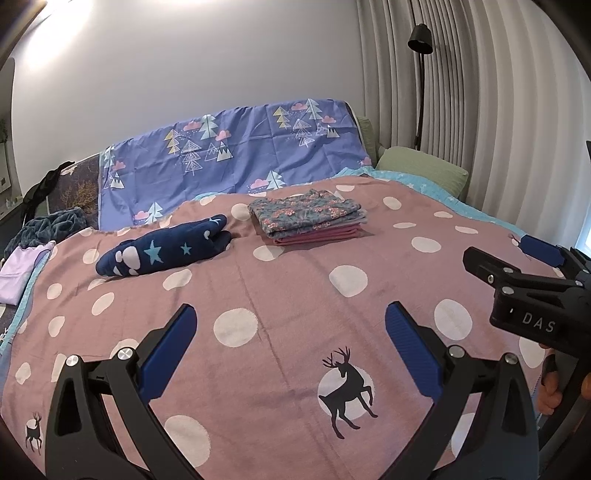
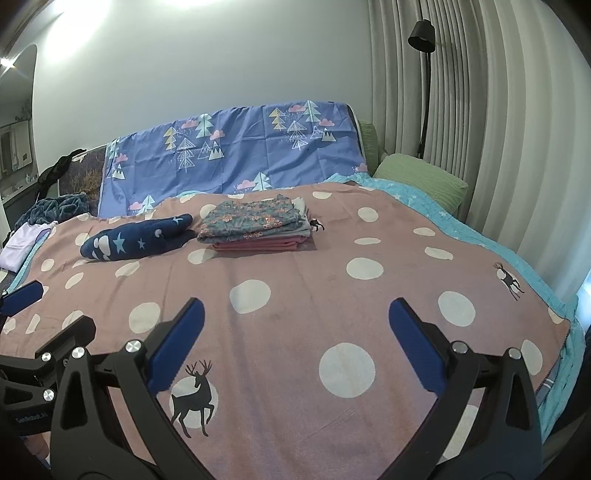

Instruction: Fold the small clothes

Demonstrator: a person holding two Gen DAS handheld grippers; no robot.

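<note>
The left gripper hangs above the near part of the pink polka-dot blanket, its blue-padded fingers spread wide apart with nothing between them and nothing touching them. The right gripper is likewise wide apart and empty over the same blanket; in the left wrist view its black body shows at the right edge, held by a hand.

On the far half of the blanket lies a stack of folded clothes, a floral teal piece on top, grey and pink pieces below it. Just left of the stack, near but not clearly touching it, lies a rumpled navy garment with stars and clouds, unfolded. At the far left edge of the bed a pale lilac garment lies flat, with a dark teal fleece bundle beyond it.

A purple sheet printed with trees drapes the headboard. A green pillow sits at the far right corner on a turquoise bedcover, beside pleated curtains and a black floor lamp. Deer motifs mark the blanket near the grippers.
</note>
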